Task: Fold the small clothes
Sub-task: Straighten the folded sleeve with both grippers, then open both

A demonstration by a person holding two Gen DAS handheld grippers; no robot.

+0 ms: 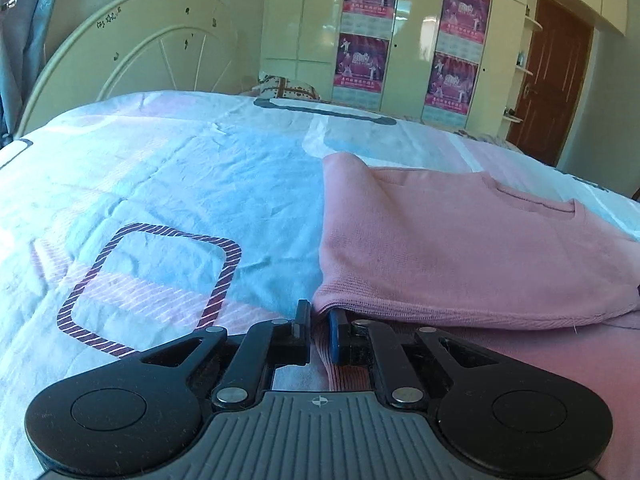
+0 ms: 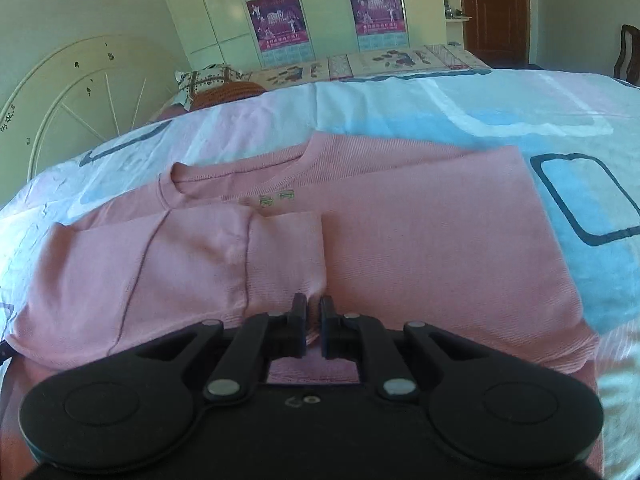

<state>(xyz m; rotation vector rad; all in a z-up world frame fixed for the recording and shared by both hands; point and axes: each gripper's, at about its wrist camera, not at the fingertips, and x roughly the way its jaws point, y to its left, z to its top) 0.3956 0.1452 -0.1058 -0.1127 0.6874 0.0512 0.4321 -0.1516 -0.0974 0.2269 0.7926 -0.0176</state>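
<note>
A pink knit sweater (image 1: pixel 460 248) lies flat on the bed, its collar (image 2: pixel 224 184) toward the headboard. One sleeve (image 2: pixel 180 264) is folded across the body (image 2: pixel 420 240). My left gripper (image 1: pixel 319 316) sits at the sweater's near left edge. Its jaws are closed on the ribbed pink fabric that runs between the fingers. In the right wrist view my right gripper (image 2: pixel 312 306) is shut on the cuff corner of the folded sleeve, which dips between the fingertips. Pink cloth shows under both grippers.
The sweater rests on a quilt (image 1: pixel 160 184) in white, blue and pink. Behind it stand a curved headboard (image 1: pixel 140 40), a pillow (image 1: pixel 286 88) and a wardrobe (image 1: pixel 408 40) with posters. A brown door (image 1: pixel 552 80) and a chair (image 2: pixel 628 52) are at the far right.
</note>
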